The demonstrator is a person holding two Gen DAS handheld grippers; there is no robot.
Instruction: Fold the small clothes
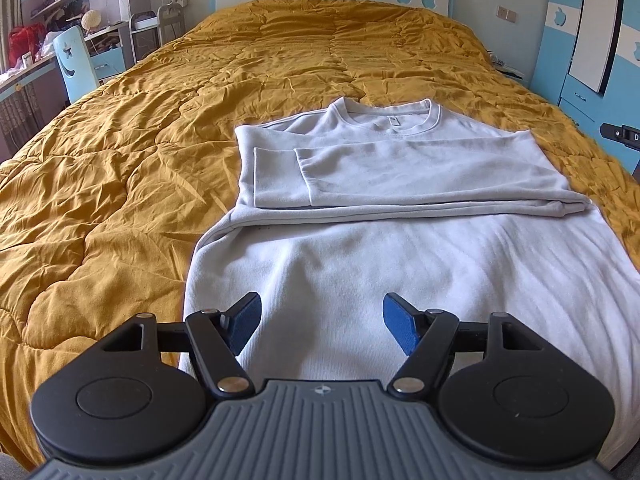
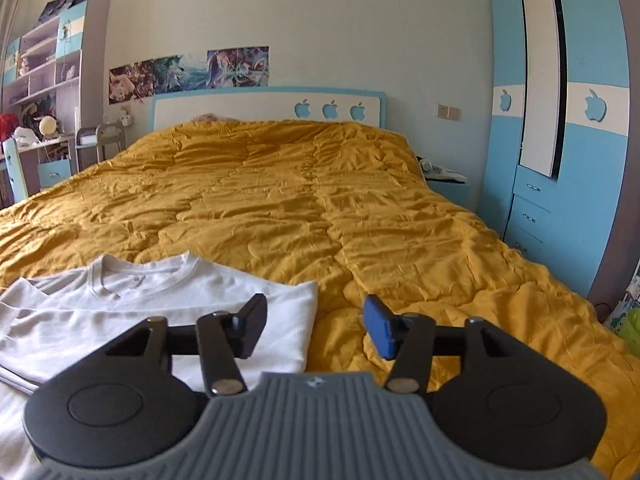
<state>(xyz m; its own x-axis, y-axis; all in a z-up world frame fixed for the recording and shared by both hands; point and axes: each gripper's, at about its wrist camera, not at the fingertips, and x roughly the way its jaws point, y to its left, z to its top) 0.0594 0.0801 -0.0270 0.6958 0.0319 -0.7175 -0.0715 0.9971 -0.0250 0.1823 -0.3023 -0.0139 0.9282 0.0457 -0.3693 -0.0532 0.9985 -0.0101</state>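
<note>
- Across the whole bed you have a wrinkled mustard-yellow quilted duvet (image 1: 200, 120), reaching up to a white headboard with a light-blue border and three apple cut-outs (image 2: 264, 106).
- At the bed's right side you can see a tall light-blue and white wardrobe with apple shapes on its doors (image 2: 580, 140), and a low bedside stand (image 2: 448, 184) sits between it and the bed.
- On the far left you have a shelf unit and cluttered desk (image 2: 44, 80), with a light-blue chair showing a star and moon cut-out (image 1: 76, 64) just beside the bed.
- A strip of colourful posters (image 2: 188, 72) hangs on the wall above the headboard.
- Your task item, a pale white long-sleeved sweatshirt (image 1: 380, 168), lies flat on the duvet with its ribbed collar toward the headboard and both sleeves folded across the chest; the hem end runs toward you, under the left claw.
- Your left claw (image 1: 322, 328) is above the sweatshirt's lower body with its blue pads (image 1: 402, 328) spread wide and nothing between them.
- Your right claw (image 2: 316, 326) is also spread wide and grips nothing; it sits over the sweatshirt's right edge, one finger above white cloth and the other above yellow duvet.
</note>
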